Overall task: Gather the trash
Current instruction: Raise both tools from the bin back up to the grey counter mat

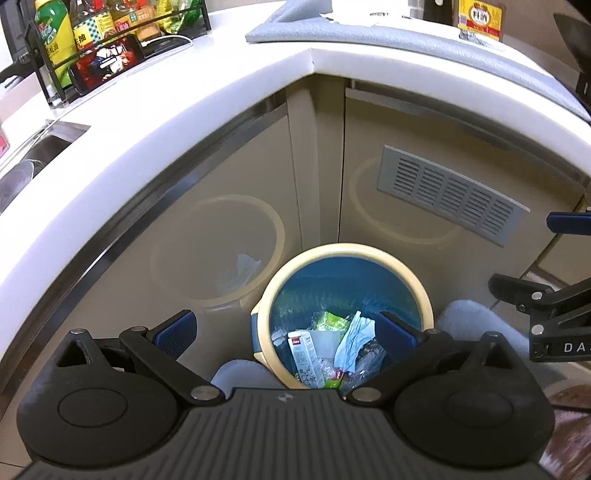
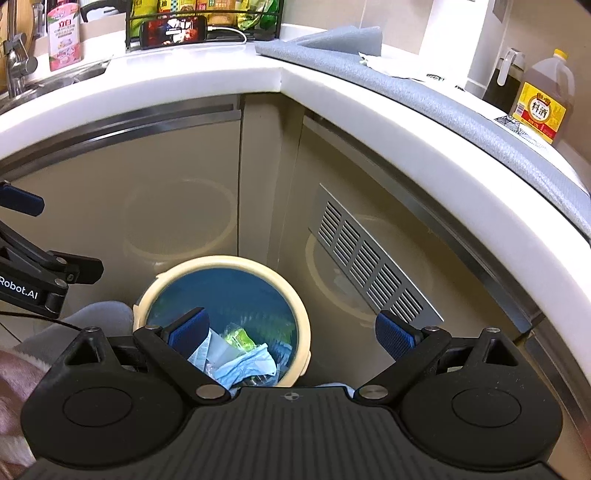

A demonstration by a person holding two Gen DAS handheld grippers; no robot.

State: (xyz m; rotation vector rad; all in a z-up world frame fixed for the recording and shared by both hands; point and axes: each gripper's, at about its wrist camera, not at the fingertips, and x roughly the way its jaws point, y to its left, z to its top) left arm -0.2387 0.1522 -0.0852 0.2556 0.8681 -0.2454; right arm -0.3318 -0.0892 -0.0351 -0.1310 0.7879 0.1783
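Note:
A cream round trash bin (image 1: 424,291) with a blue liner stands on the floor in the cabinet corner; the right wrist view shows the same bin (image 2: 303,325). Inside lie a white carton (image 1: 304,358), a crumpled pale tissue (image 1: 354,341) and a green wrapper (image 1: 328,321); the tissue (image 2: 251,363) and green wrapper (image 2: 238,338) also show from the right. My left gripper (image 1: 284,332) hangs open above the bin, nothing between its blue pads. My right gripper (image 2: 291,334) is open over the bin too, empty. Each gripper appears at the other view's edge.
A white L-shaped countertop (image 1: 221,92) curves above the bin, with a grey mat (image 2: 424,85), a bottle rack (image 1: 92,40), a phone (image 2: 173,31), a sink (image 1: 33,155) and a yellow-labelled bottle (image 2: 543,99). A metal vent (image 2: 373,258) sits in the beige cabinet door. Grey slippers flank the bin.

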